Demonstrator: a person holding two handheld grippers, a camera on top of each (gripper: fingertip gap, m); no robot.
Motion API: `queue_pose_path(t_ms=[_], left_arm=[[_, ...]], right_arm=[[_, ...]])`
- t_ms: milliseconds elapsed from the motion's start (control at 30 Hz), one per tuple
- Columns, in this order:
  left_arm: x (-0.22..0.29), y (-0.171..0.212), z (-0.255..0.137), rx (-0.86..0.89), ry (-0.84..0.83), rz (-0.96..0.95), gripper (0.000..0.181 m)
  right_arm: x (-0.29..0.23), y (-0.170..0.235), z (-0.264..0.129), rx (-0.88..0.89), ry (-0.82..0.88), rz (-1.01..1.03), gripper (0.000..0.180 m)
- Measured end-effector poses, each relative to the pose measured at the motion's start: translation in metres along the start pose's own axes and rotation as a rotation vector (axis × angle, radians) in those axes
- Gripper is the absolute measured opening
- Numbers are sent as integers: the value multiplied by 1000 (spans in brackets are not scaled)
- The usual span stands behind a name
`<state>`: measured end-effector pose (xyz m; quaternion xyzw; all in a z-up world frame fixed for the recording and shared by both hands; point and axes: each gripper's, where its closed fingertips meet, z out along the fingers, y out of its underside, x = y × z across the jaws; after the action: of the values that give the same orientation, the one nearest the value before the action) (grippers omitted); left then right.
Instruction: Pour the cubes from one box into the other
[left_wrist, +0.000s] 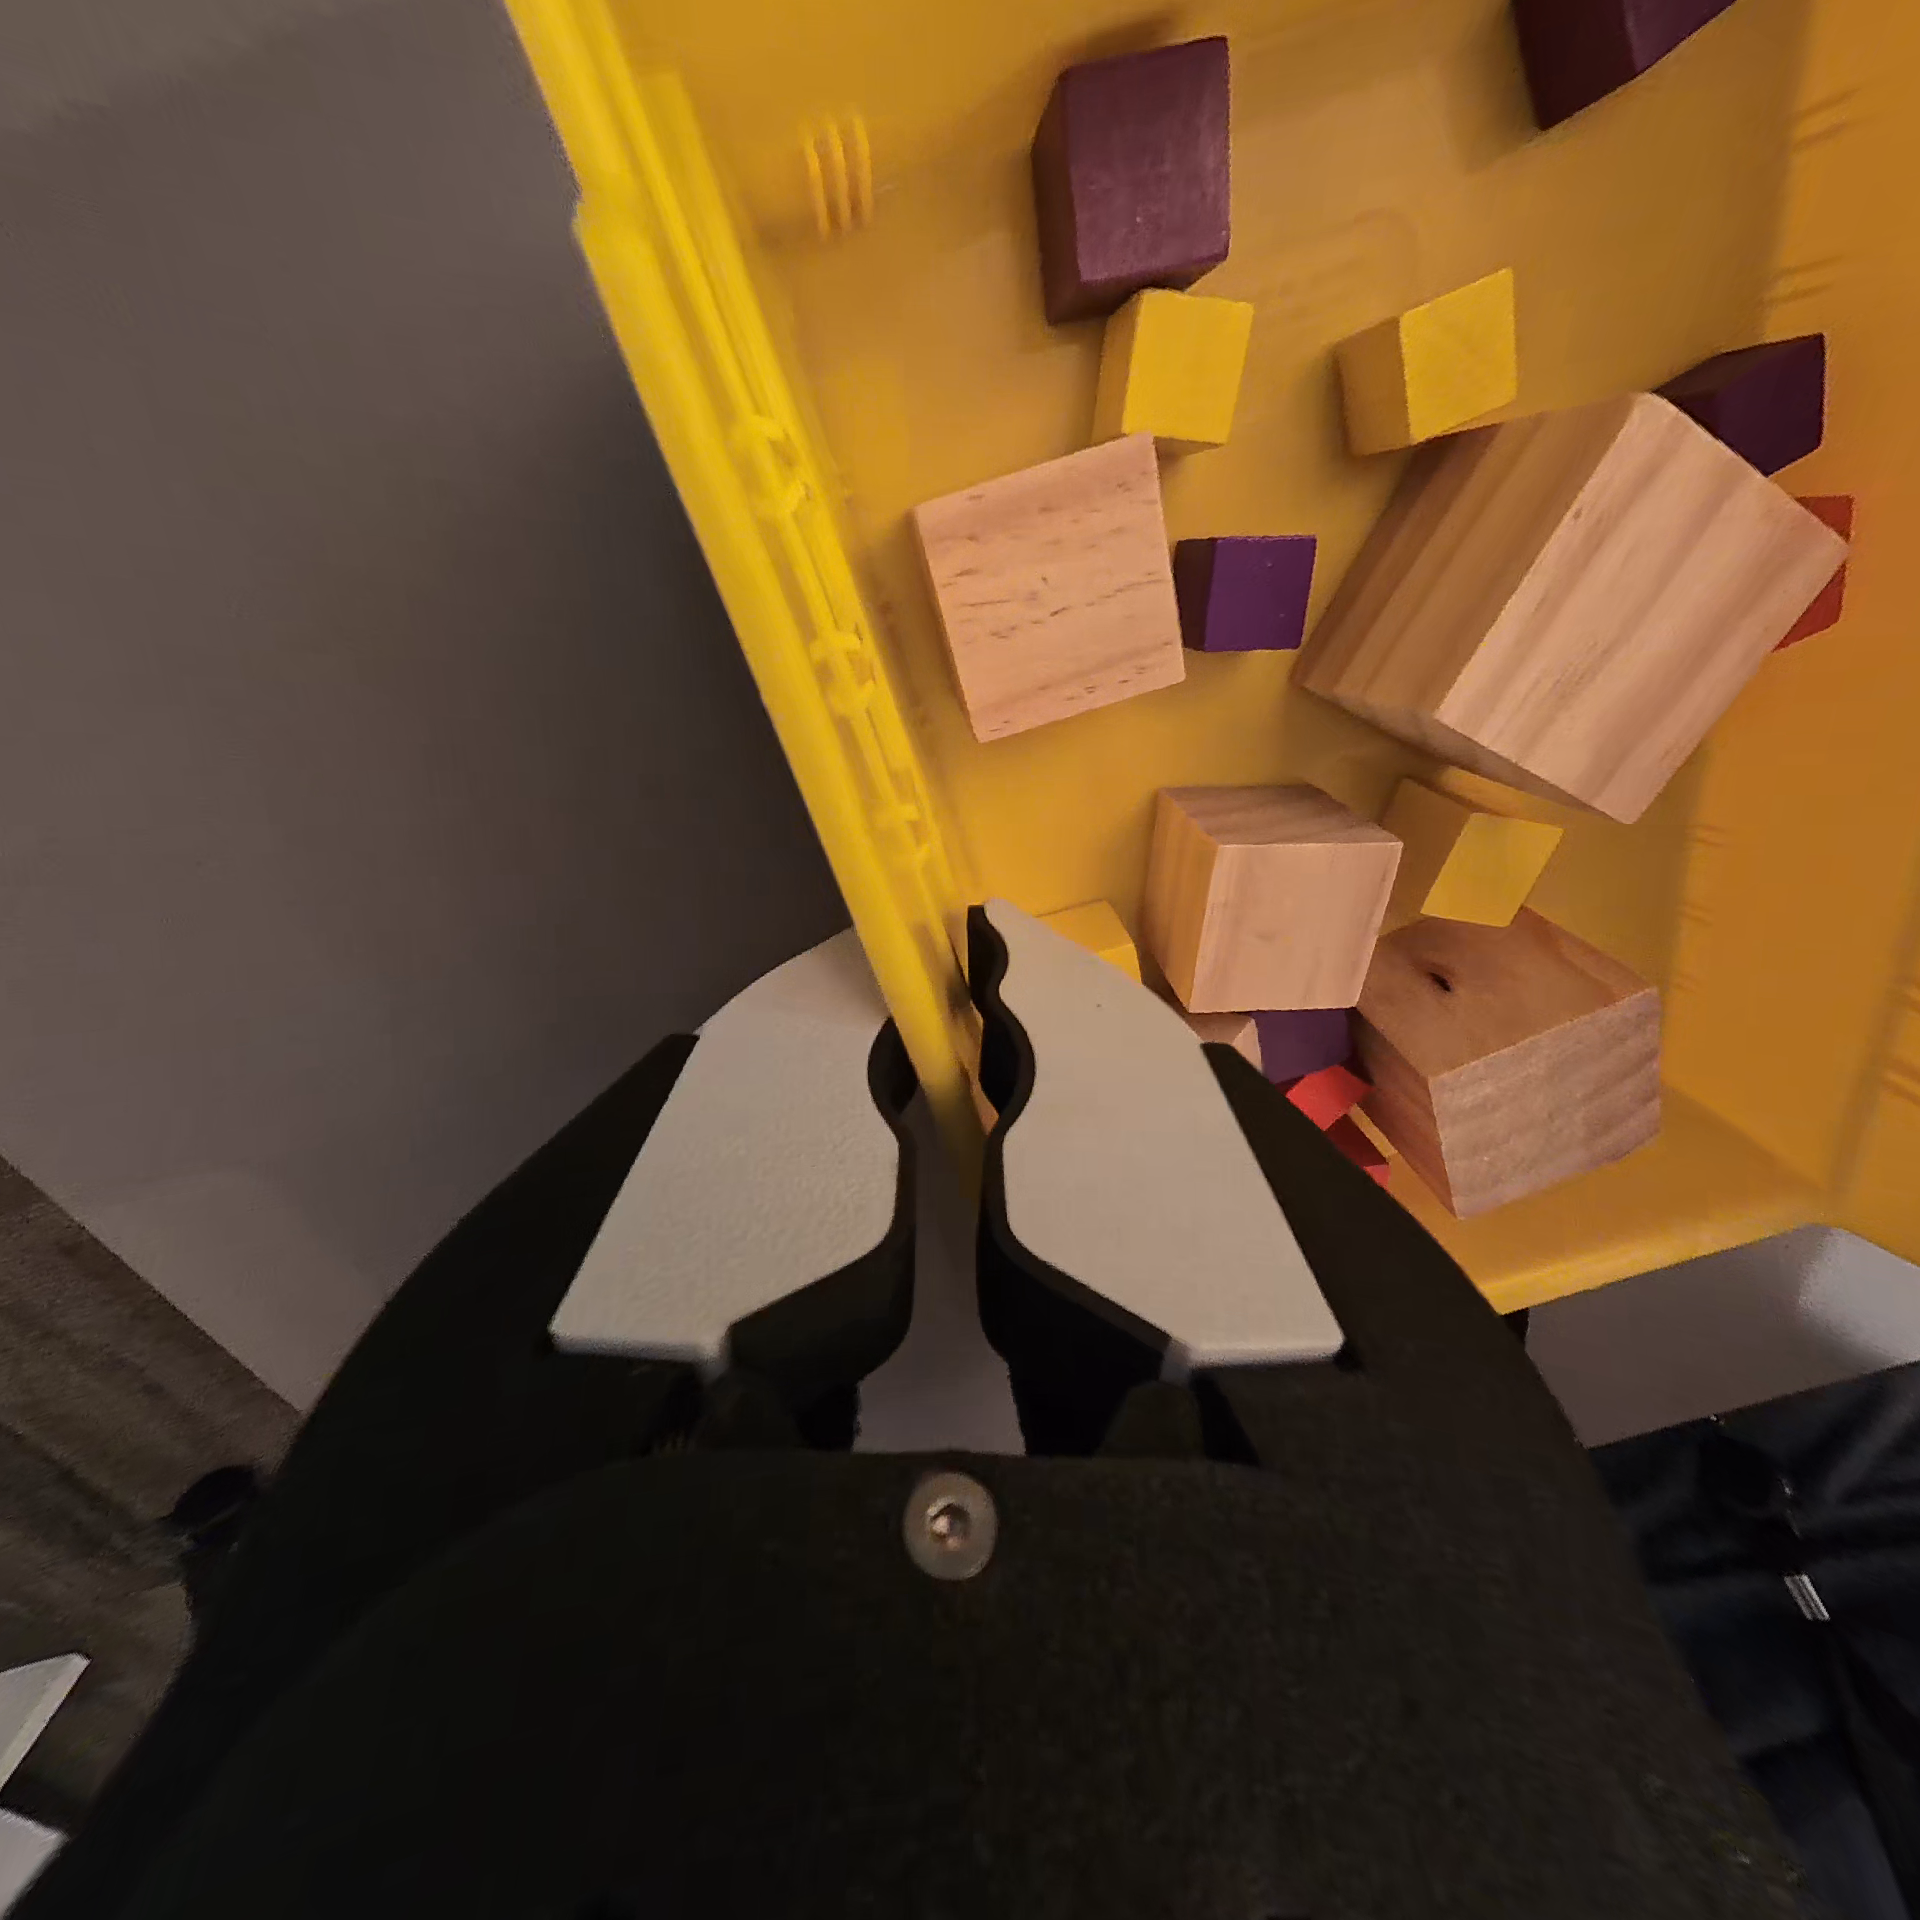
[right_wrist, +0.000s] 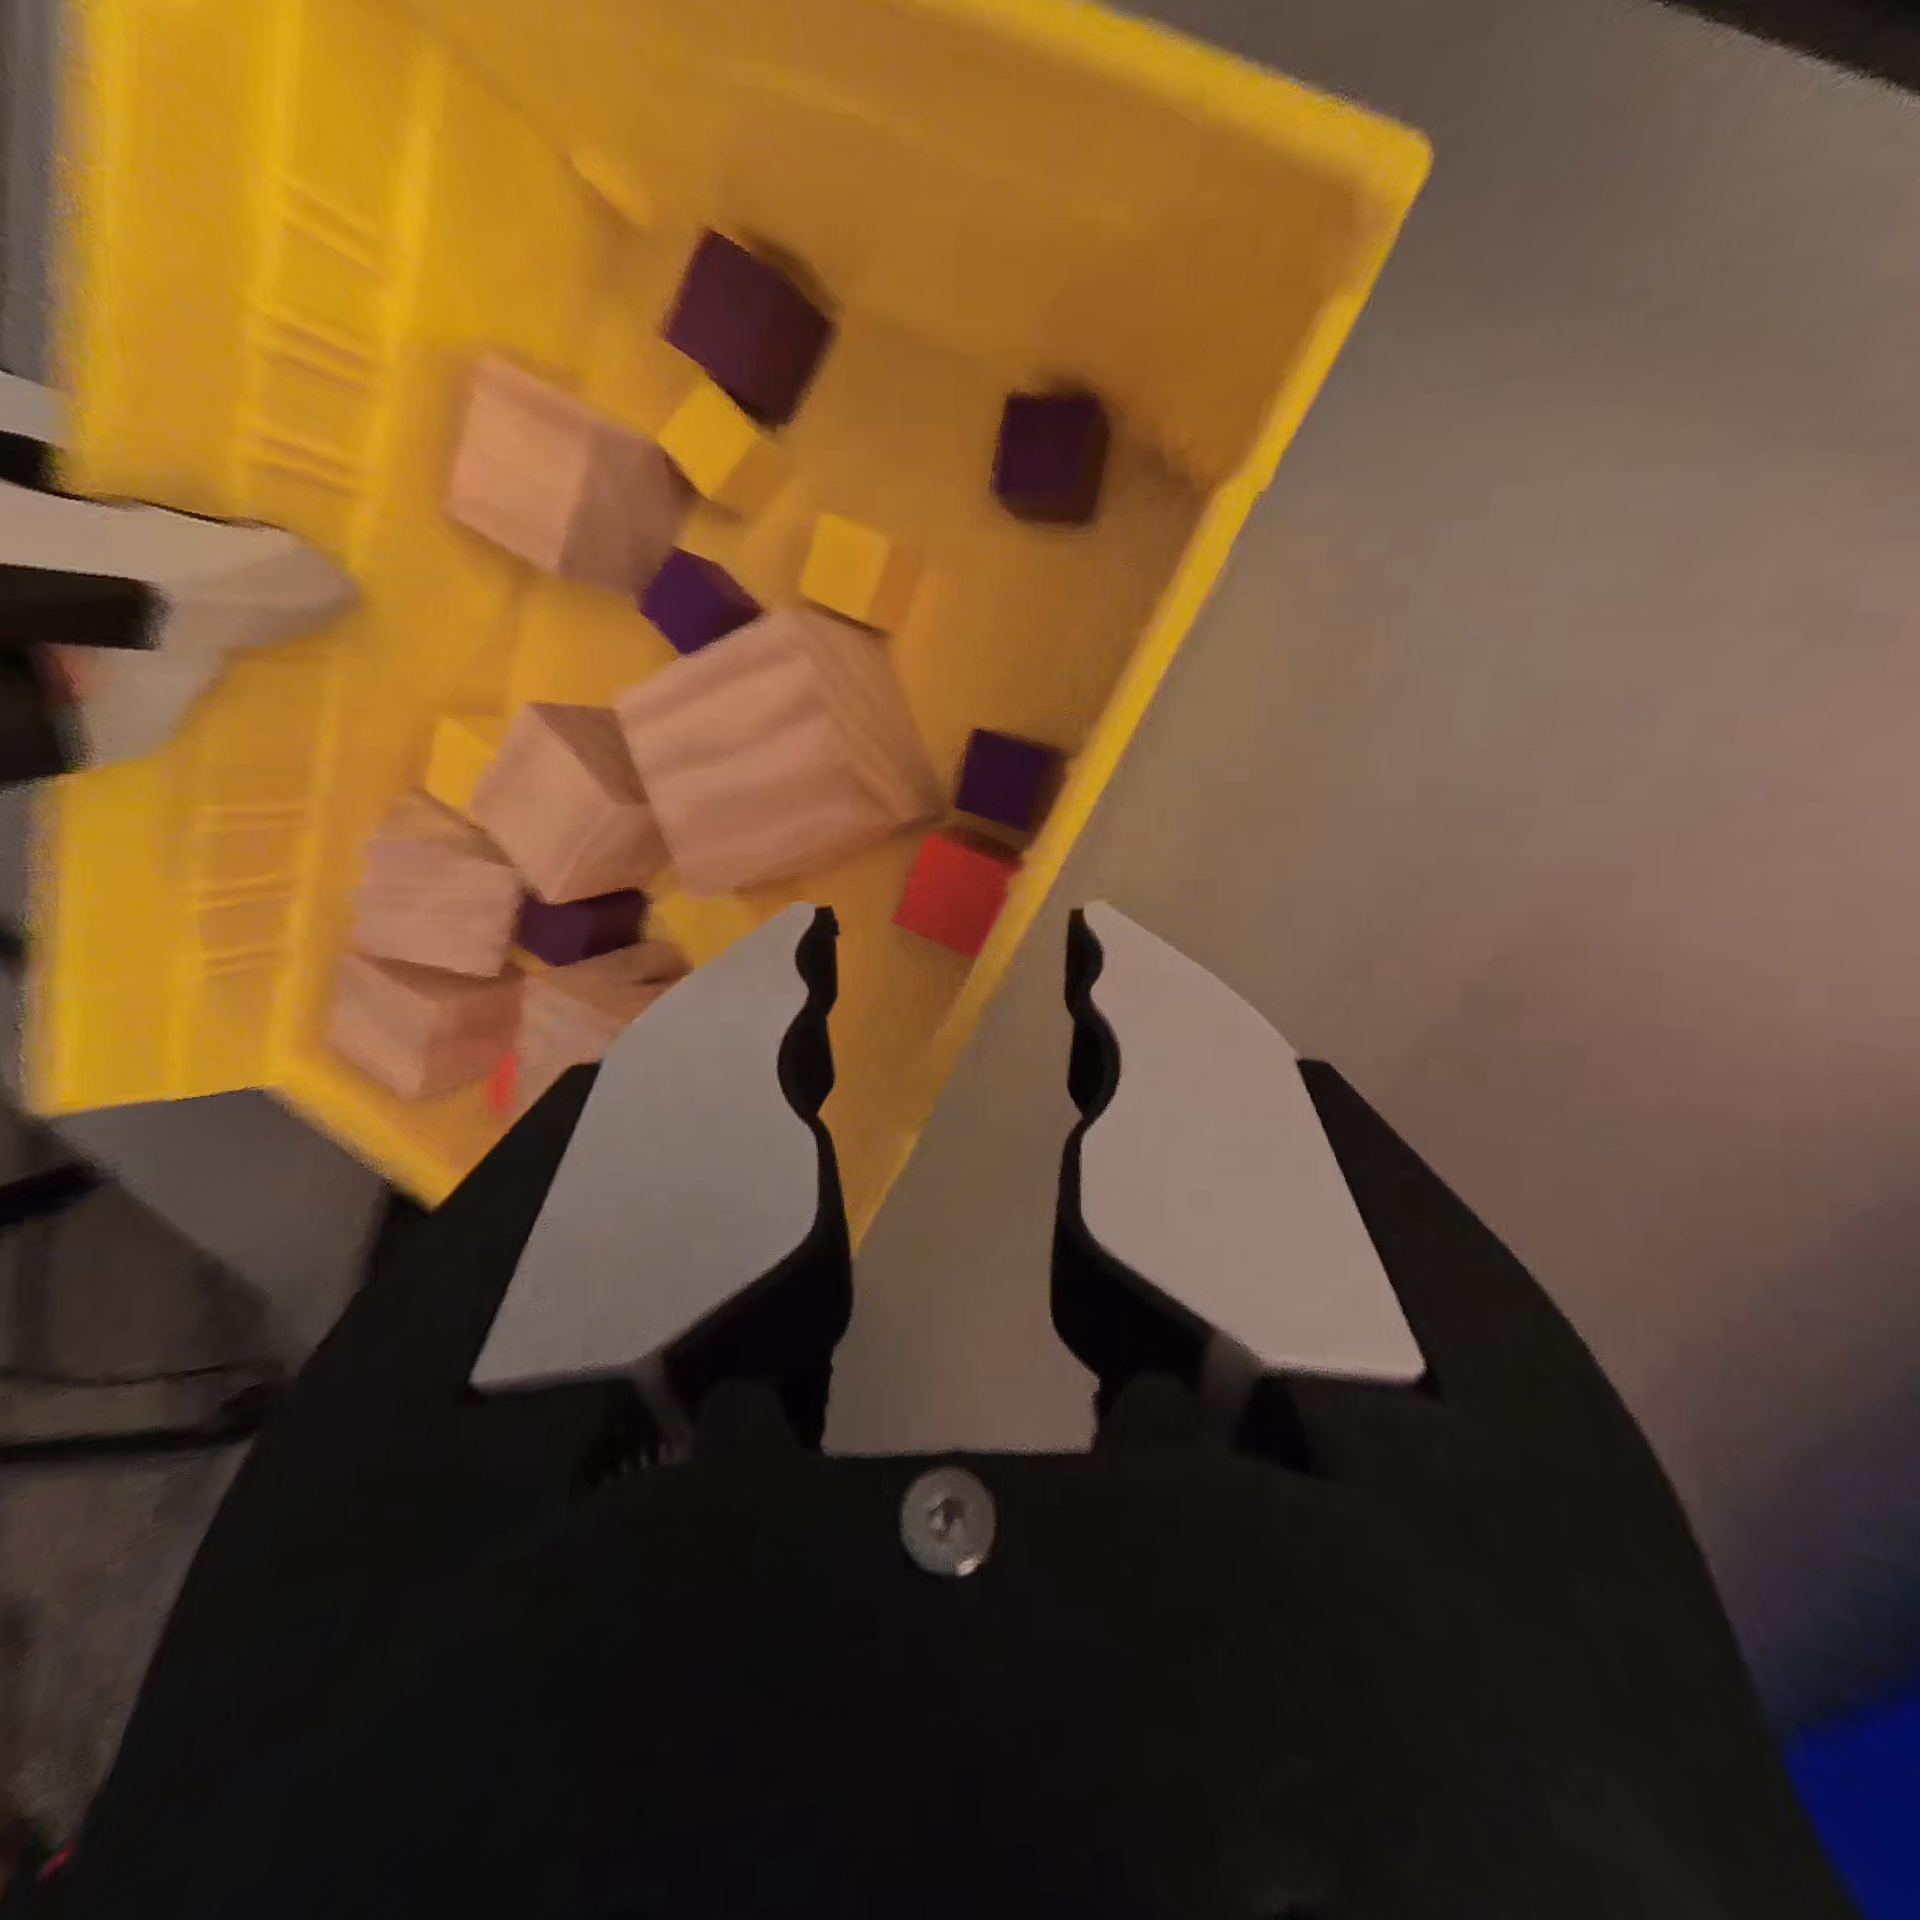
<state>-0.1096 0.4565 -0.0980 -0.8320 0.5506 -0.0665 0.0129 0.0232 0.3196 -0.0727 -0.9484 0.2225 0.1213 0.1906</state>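
The yellow box (left_wrist: 935, 727) is taking up the top right part of the left wrist view. Its long side is running from about 11 o'clock down to 5 o'clock there. In the right wrist view the yellow box (right_wrist: 1226, 540) is filling the top left part, and its right edge is leaning from 1 o'clock down to 7 o'clock. That view is blurry.

The box is bright yellow plastic with thin ribs along its rim. Its open side is facing both cameras, so the cubes (left_wrist: 1268, 894) inside are showing. Some are plain wood, some purple, some yellow and some red. They are big and small. The biggest wooden cube (left_wrist: 1569, 603) is sitting tilted near the middle. Many cubes are crowding together toward the 6 o'clock end of the box.

The left gripper (left_wrist: 961, 997) is squeezing the box's left wall, with 1 finger outside and 1 finger inside.

The right gripper (right_wrist: 951, 925) is standing apart, with its 2 fingers spread. The box's right edge is passing between them. I cannot tell if it is touching either finger.

The left gripper (right_wrist: 249, 592) is also showing at 9 o'clock in the right wrist view.
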Motion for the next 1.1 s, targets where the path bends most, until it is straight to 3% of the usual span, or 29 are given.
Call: queue_pose_path(t_ms=[67,200,333,733,900,1100], left_arm=[[1,-1,1,1,28,-15,6],[1,-1,5,-2,72,-45,7],[1,0,6,-7,53,-45,6],[13,4,1,-105,-17,-48,5],[49,-14,-25,-139,-64,-8,6],[135,-79,-92,-35,-82,77,6]], right_arm=[[16,6,10,-42,180,-48,50],[18,20,29,-152,219,-1,40],[14,22,39,-188,194,68,12],[23,21,39,-219,147,116,6],[46,18,1,-214,129,109,5],[107,4,-105,-116,165,133,6]])
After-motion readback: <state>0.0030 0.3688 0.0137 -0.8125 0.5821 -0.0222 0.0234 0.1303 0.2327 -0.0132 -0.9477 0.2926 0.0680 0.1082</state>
